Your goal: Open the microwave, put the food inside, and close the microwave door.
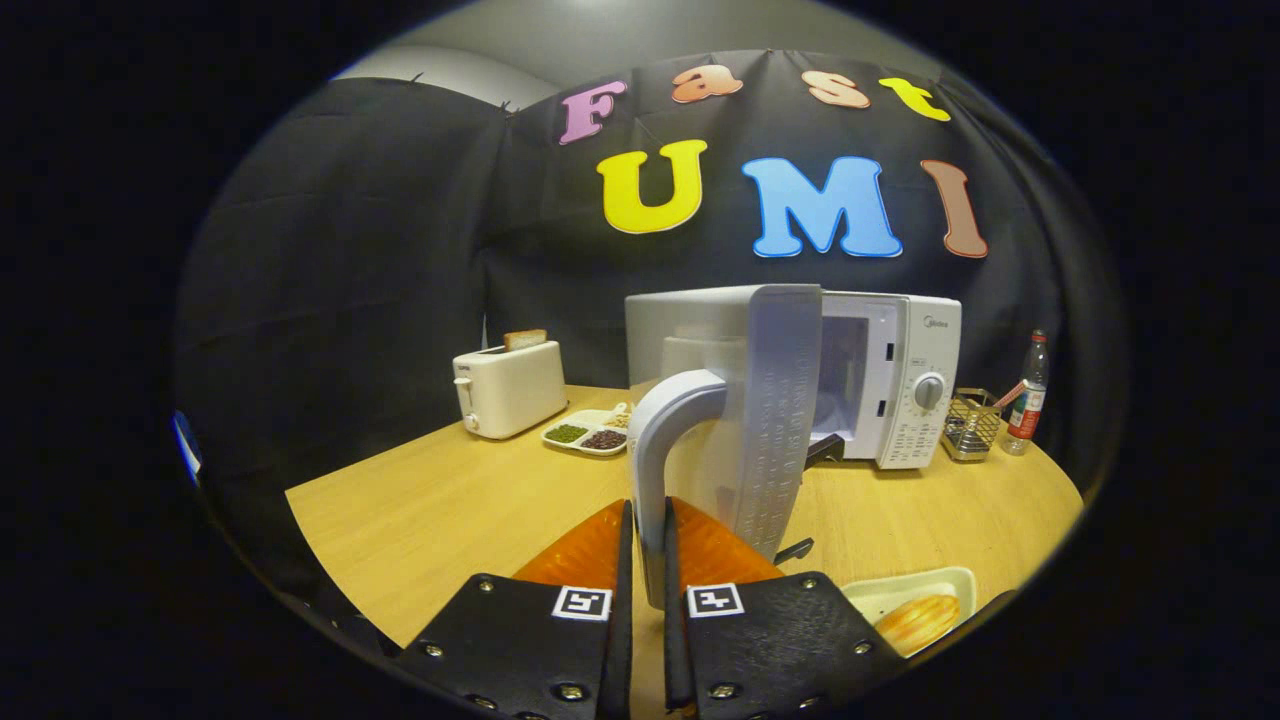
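A white microwave [900,380] stands at the back of the wooden table [440,510]. Its door [770,420] is swung out towards me, leaving the cavity [842,372] exposed. The door's curved grey handle [660,440] runs down between my fingers, and my gripper [648,535] is shut on it. A cream plate [905,592] holding a golden bun [918,618] lies on the table just to the right of my fingers.
A white toaster [508,387] with a slice of bread stands at the back left. Beside it is a divided dish [590,432] of beans. To the right of the microwave are a wire basket [972,424] and a bottle [1030,392].
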A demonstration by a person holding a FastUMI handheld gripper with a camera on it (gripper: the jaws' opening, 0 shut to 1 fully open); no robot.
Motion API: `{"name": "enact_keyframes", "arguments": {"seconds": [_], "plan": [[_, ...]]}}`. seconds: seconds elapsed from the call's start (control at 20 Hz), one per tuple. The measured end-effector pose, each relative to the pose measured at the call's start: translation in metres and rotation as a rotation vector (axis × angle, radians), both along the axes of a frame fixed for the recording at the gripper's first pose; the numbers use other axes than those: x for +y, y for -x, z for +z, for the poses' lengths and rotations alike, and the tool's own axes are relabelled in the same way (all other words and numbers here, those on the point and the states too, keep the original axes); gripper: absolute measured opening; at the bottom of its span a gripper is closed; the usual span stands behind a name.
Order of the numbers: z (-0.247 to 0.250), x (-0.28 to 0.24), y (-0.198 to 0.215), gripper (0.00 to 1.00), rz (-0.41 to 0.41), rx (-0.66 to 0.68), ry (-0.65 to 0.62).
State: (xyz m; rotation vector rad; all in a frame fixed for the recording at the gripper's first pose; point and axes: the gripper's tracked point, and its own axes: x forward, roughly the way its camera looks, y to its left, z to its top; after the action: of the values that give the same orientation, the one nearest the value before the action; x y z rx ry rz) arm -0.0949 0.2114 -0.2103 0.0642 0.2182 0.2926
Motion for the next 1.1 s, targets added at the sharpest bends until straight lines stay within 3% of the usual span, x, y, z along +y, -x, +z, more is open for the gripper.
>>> {"name": "enact_keyframes", "arguments": {"seconds": [0.35, 0.6, 0.75, 1.1], "plan": [[0.013, 0.05, 0.021, 0.13, -0.123, -0.095, 0.064], [0.016, 0.092, 0.04, 0.12, 0.032, -0.078, -0.016], [0.036, 0.084, 0.059, 0.12, 0.118, -0.106, -0.089], [0.062, -0.009, 0.067, 0.12, 0.129, -0.204, -0.142]]}}
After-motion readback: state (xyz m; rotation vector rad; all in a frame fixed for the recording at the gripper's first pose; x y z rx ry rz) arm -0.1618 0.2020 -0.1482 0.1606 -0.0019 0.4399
